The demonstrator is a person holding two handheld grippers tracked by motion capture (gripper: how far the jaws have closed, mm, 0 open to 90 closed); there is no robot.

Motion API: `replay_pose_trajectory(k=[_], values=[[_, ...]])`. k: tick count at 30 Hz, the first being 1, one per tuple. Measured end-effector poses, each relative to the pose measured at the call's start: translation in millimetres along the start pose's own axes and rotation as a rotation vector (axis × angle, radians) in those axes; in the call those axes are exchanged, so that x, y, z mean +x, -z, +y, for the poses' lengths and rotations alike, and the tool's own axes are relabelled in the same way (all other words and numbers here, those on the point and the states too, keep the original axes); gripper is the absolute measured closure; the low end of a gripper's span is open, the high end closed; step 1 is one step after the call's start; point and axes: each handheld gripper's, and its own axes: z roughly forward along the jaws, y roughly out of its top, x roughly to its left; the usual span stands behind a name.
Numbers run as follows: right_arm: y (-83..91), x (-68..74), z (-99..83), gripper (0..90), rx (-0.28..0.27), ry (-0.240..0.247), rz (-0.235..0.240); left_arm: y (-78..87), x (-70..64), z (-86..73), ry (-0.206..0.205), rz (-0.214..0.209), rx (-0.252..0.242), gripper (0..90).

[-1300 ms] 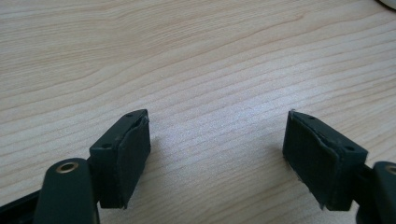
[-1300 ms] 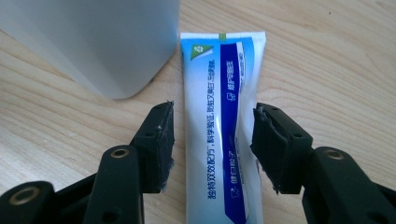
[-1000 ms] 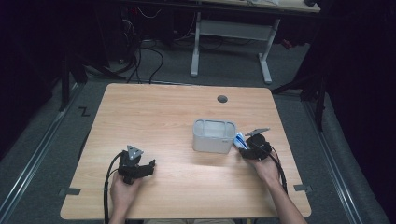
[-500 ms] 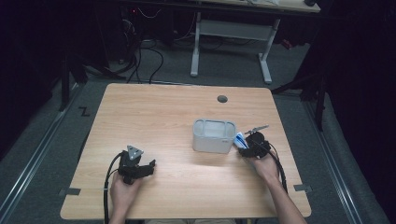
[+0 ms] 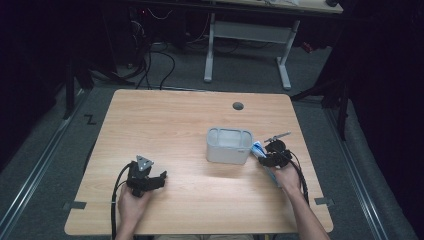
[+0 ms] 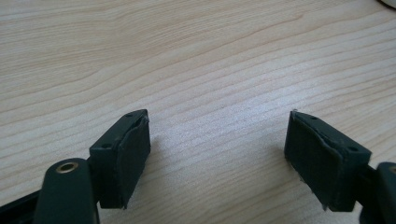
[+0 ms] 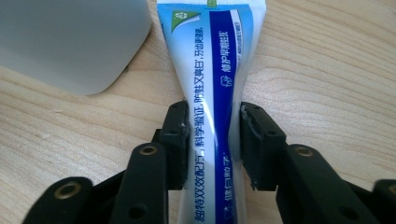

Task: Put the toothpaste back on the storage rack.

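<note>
Right gripper view: my right hand-held gripper [image 7: 211, 140] pinches the soft toothpaste tube [image 7: 212, 70] mid-body; looks squishy, so I'd squeeze gently. Left hand-held gripper [image 6: 217, 154] gapes empty.

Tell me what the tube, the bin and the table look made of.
Tube: soft, glossy plastic or laminate, I'd guess; it pinches in where the right gripper squeezes it.
Bin: probably matte pale grey plastic, with smooth rounded corners and an even colour.
Table: light wood or wood-look laminate, with printed-looking grain lines and a low sheen; which one, I cannot tell.
</note>
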Motion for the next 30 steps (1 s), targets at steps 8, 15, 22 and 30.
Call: replay_pose_trajectory(k=[8,15,22,30], values=[[1.3,-0.2,1.8,69.9,0.006,0.002,0.0,-1.0,0.2,1.1,0.0,0.0,0.002,23.2],[2.7,-3.8,0.8,71.0,-0.003,-0.017,0.023,-2.5,0.3,2.5,0.006,0.003,-0.002,25.0],[5.2,-8.7,-0.3,71.9,-0.017,-0.037,0.054,-2.8,0.8,2.7,-0.002,-0.002,-0.002,25.1],[12.8,-15.4,-7.8,72.0,-0.041,-0.059,0.087,-2.4,-0.4,2.3,0.001,0.003,-0.003,24.9]])
